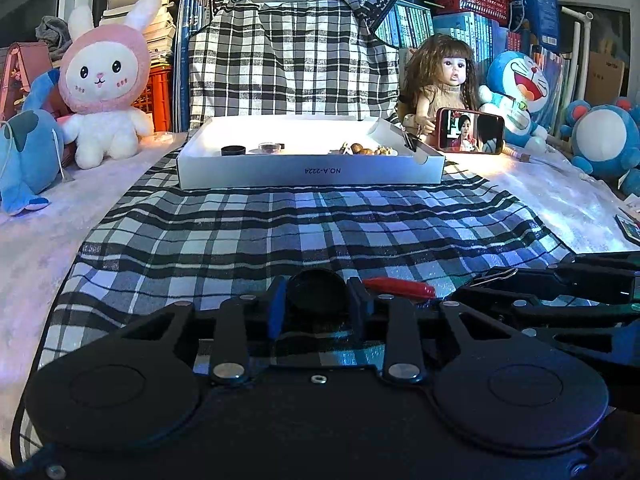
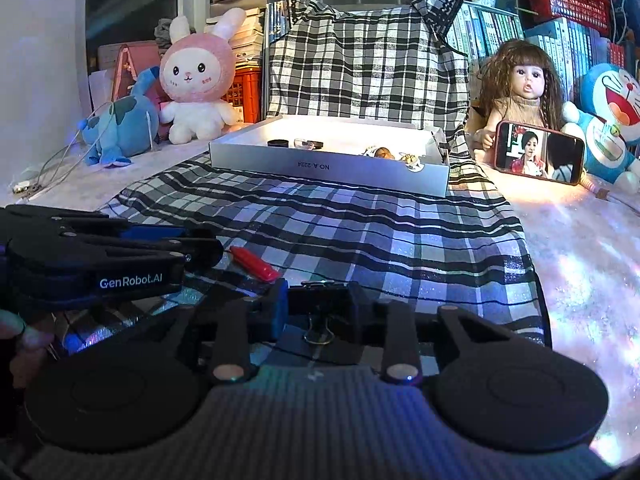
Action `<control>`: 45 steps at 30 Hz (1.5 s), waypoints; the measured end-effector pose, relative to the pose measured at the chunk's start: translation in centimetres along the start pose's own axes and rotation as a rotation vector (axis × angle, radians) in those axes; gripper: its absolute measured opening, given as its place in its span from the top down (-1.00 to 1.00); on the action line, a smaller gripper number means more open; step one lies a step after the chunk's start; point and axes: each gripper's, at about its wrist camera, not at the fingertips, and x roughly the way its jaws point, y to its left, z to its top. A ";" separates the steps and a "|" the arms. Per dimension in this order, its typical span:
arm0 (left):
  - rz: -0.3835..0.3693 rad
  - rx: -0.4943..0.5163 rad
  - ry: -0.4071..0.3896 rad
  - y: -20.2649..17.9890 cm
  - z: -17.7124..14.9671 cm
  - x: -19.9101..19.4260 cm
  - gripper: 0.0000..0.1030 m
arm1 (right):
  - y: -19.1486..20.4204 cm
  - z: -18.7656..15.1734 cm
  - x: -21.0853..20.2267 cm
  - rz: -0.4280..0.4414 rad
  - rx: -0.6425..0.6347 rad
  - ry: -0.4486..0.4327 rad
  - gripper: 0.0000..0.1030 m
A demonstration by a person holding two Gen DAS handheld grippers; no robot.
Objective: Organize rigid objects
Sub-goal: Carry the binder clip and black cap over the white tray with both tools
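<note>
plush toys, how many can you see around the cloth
5: pink rabbit and blue toy on the left; blue cat beside the doll; two more blue plushies far right. Clutter may hide others.

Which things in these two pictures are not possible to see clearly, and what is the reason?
- Small items in the white box, both views: too small, glare; near wall hides their bases.
- Black round object in left gripper, left wrist view: lower part hidden by the fingers.
- Binder clip in right gripper, right wrist view: its sides covered by the fingers.
- Red object, both views: one end behind a gripper.
</note>
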 end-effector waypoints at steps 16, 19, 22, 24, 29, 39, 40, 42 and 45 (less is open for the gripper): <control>0.020 -0.033 -0.012 2.3 7.8 2.6 0.41 | -3.6 6.4 2.1 -0.033 0.137 -0.025 0.30; -0.003 -0.066 0.002 3.3 10.1 4.1 0.41 | -4.6 8.1 3.3 -0.027 0.169 -0.017 0.30; -0.024 -0.108 0.015 4.5 12.2 5.7 0.41 | -5.7 10.1 4.9 -0.011 0.207 0.002 0.30; -0.034 -0.123 0.026 5.2 13.4 7.0 0.41 | -6.3 11.2 6.1 -0.004 0.228 0.015 0.30; -0.022 -0.108 0.074 6.4 15.4 10.6 0.41 | -7.3 13.7 9.3 -0.005 0.252 0.066 0.30; -0.014 -0.116 0.192 7.6 15.9 16.3 0.41 | -8.9 15.0 15.4 -0.004 0.297 0.224 0.30; -0.010 -0.114 0.196 7.6 15.7 16.6 0.41 | -8.8 15.0 15.8 -0.008 0.288 0.233 0.30; -0.005 -0.112 0.202 7.6 15.6 17.2 0.41 | -8.6 15.1 16.4 -0.015 0.272 0.246 0.30; 0.001 -0.114 0.211 7.6 15.3 18.2 0.41 | -8.4 15.1 17.4 -0.018 0.265 0.258 0.30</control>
